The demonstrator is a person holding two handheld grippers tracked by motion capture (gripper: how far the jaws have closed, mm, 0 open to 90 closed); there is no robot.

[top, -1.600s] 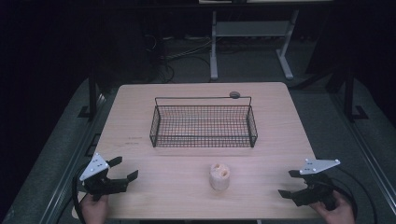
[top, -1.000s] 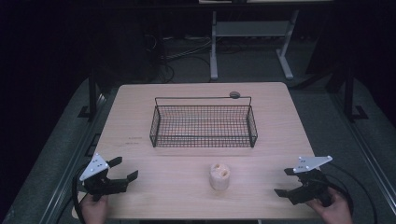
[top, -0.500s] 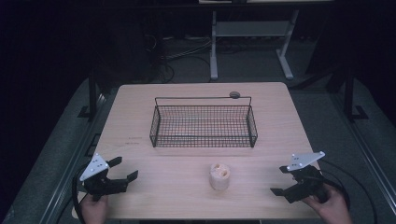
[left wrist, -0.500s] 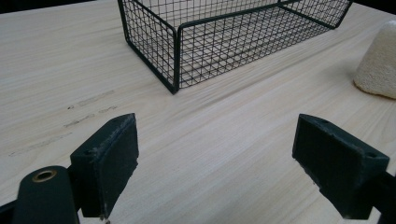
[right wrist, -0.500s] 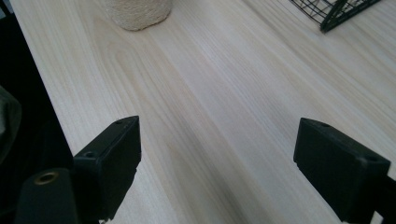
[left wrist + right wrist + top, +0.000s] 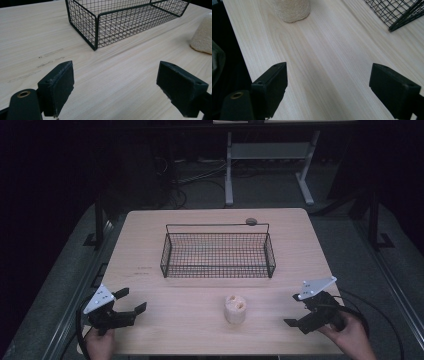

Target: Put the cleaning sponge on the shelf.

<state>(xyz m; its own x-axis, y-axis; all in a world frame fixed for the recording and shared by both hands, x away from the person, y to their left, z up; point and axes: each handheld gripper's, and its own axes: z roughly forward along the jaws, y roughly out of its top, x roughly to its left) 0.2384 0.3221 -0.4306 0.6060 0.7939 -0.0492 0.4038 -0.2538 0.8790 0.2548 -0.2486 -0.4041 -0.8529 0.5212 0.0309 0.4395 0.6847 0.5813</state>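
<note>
Sponge-like beige block (image 6: 236, 308) sat untouched at the table's (image 6: 200, 230) near edge, just in front of the wire basket (image 6: 218, 251). Right gripper (image 6: 299, 310) had crept leftward toward it, jaws spread wide, likely lining up a grab; left gripper (image 6: 131, 301) waited, equally agape.

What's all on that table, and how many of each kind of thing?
Wire basket: 1
Pale, rough-looking lump: 1
Small dark round thing at the far edge, too small to tell what: 1
Hand-held grippers: 2, the left gripper and the right gripper, both with jaws apart
Total: 5
</note>
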